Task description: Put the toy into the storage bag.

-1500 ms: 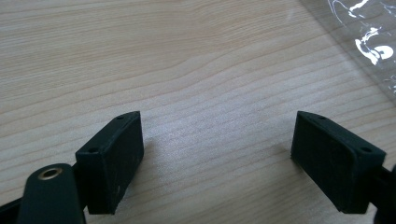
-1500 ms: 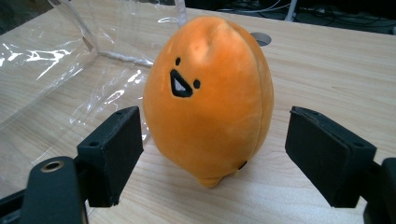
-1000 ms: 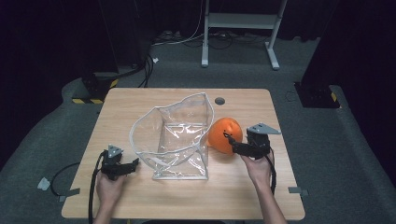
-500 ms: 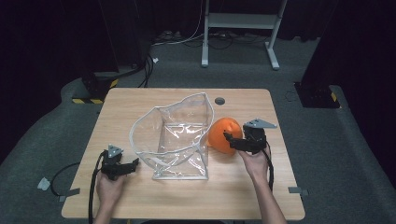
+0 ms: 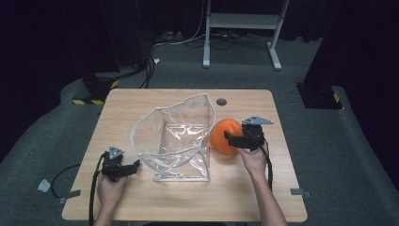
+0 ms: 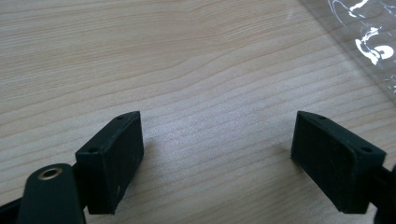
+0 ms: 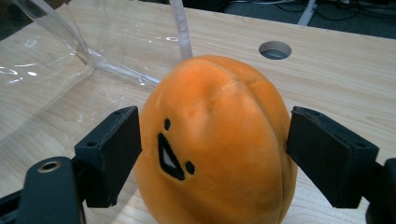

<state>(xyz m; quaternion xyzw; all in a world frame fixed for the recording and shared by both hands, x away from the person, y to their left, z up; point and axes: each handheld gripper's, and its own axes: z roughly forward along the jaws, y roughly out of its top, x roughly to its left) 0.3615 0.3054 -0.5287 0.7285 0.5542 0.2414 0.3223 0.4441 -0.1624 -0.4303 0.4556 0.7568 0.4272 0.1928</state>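
- The right gripper (image 7: 212, 154) is spread around a rounded orange plush toy (image 7: 217, 140); contact with its black jaws cannot be told.
- A stitched black face is seen on the soft plush in the right gripper view.
- The toy stands near the table's (image 5: 141, 101) right edge, beside a clear, crinkled plastic bag (image 5: 181, 136).
- The left gripper (image 6: 217, 158) is held open over bare wood grain near the front-left corner.

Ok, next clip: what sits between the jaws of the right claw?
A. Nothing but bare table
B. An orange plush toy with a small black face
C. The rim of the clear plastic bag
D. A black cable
B: in the right gripper view the orange plush toy stands between the jaws of the right claw, which flank its sides; whether they press it I cannot tell. The clear plastic bag lies behind.
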